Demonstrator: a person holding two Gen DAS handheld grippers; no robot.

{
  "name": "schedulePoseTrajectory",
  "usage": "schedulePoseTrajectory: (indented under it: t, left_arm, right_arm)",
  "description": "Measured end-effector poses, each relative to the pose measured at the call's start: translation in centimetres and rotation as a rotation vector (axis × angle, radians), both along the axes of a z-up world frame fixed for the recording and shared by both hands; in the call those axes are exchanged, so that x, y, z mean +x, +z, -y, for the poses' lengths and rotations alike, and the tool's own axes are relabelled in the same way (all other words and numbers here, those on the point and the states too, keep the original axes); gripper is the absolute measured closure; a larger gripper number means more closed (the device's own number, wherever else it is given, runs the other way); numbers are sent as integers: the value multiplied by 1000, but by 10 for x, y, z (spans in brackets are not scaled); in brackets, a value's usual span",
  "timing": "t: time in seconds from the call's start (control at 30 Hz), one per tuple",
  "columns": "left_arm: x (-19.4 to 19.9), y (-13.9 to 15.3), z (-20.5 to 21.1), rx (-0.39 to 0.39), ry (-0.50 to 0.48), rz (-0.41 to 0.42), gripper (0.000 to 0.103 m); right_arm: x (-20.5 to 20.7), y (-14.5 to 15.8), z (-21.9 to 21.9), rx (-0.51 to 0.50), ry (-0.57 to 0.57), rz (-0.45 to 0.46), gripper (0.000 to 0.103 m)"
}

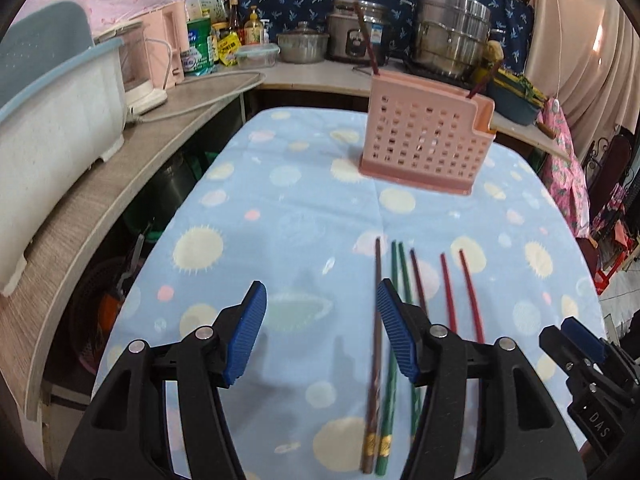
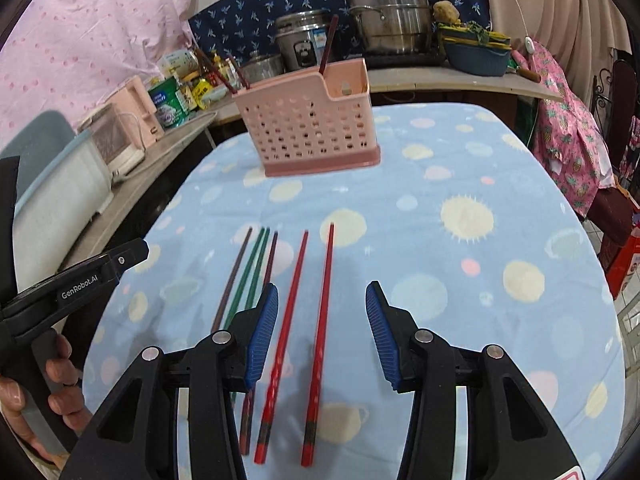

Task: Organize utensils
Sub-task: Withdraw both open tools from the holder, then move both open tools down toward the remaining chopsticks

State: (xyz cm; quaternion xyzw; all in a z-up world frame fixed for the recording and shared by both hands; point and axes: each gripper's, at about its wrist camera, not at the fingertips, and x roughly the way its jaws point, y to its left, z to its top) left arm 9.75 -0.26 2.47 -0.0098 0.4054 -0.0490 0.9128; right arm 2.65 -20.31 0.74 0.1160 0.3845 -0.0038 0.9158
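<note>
Left wrist view: the left gripper hovers over a table covered in a pale blue cloth with yellow and pink spots. Its blue-padded jaws stand apart with nothing between the pads. Six chopsticks lie side by side on the cloth just ahead — one brown chopstick passing under the right-hand pad, two green chopsticks, one dark maroon chopstick and two red chopsticks. Farther back stands a pink slotted utensil holder, upright, with two dark sticks already poking out of it. The tip of the right gripper shows at the right edge.

Right wrist view: the right gripper is poised above the two red chopsticks, which lie between its spread jaws; the pads touch neither. The brown, green and maroon sticks lie just to the left, partly hidden by the left-hand pad. The pink holder sits well beyond; from here three sticks seem to stand in it. A hand holds the left gripper at the left edge.

Judged from their look, the chopsticks are light, stiff and smooth — likely to roll or slip on the soft cloth. The thicker patterned handle ends nearest the grippers seem the surest place to pinch, one stick at a time.
</note>
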Motion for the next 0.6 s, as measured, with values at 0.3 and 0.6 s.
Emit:
schedulePoseTrajectory:
  t: [0.3, 0.6]
  left_arm:
    - [-22, -27, -11, 2, -19, -47, 48]
    - [-36, -42, -9, 0, -54, -90, 48]
  right_arm:
    - [-23, -30, -13, -8, 32, -74, 58]
    - [-40, -51, -29, -33, 60, -123, 63]
